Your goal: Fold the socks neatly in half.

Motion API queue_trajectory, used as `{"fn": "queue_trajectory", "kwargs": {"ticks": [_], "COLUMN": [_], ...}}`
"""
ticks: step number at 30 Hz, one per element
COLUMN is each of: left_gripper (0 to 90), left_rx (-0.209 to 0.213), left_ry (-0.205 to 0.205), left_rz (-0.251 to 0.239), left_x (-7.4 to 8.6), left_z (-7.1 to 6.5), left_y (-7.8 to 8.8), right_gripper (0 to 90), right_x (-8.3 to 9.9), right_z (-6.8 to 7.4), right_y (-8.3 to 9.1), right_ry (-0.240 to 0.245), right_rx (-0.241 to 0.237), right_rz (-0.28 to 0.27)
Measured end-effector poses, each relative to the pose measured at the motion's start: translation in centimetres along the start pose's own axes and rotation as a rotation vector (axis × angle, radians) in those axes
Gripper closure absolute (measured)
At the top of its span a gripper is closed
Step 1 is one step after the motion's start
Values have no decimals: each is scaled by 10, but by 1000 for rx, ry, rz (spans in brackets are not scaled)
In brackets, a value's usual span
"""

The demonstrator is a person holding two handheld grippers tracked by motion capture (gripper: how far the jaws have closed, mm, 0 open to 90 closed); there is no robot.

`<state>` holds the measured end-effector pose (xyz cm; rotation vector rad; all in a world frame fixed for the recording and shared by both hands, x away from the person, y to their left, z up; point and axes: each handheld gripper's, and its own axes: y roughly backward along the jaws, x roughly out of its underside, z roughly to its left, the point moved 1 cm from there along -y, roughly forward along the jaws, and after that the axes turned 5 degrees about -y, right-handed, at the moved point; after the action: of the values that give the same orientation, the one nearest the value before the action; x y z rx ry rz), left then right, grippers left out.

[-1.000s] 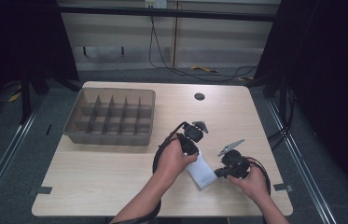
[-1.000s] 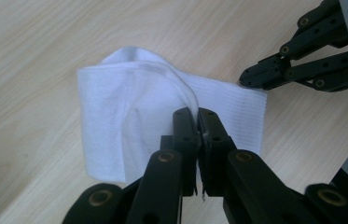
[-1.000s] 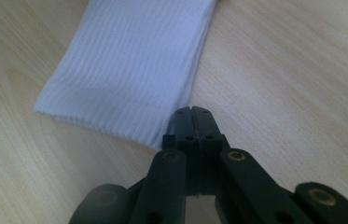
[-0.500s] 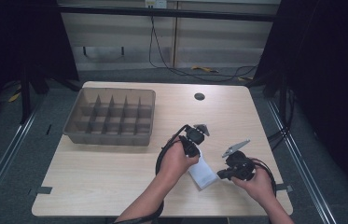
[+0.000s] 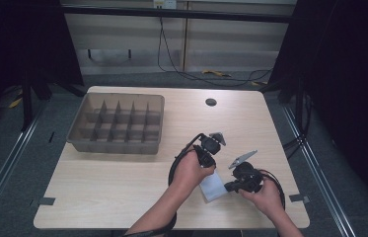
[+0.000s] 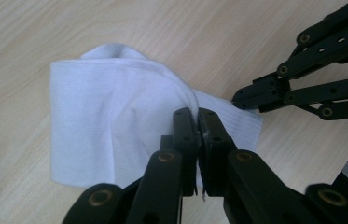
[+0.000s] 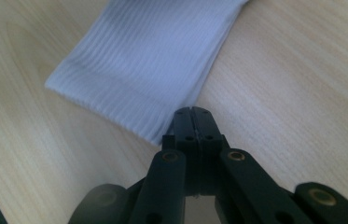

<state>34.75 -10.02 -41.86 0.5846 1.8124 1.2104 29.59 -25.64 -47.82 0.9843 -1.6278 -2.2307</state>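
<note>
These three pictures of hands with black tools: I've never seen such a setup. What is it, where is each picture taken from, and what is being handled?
A person sits at a wooden table and holds a two-jaw gripper in each hand. The high view looks down from above: left gripper, right gripper. Each of the other two pictures comes from a camera riding on one gripper, looking along its black jaws. Between the hands lies a white sock, folded over. The left gripper is shut on its folded edge; the right gripper is shut at a corner of the ribbed cuff. Farther back stands a grey divided tray, with nothing visible in its compartments.
</note>
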Motion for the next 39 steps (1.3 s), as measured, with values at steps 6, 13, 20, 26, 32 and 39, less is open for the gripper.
{"fn": "queue_trajectory", "kwargs": {"ticks": [6,13,20,26,32,39], "left_gripper": [871,870,870,870,870,870], "left_rx": [-9,-27,-25,-14,-10,3], "left_ry": [12,29,49,31,44,24], "left_rz": [5,0,-10,-11,-25,-11], "left_x": [5,10,16,19,17,13], "left_z": [4,12,20,20,19,13], "left_y": [-4,1,8,13,17,8], "right_gripper": [900,900,899,900,900,890], "right_x": [-1,5,6,-2,-12,-13], "right_z": [2,10,35,32,27,25], "right_y": [0,15,10,-6,-11,-13], "right_ry": [16,34,96,67,38,19], "right_rx": [8,-15,-34,-35,-28,-46], "right_rz": [3,-4,30,28,-3,-19]}}
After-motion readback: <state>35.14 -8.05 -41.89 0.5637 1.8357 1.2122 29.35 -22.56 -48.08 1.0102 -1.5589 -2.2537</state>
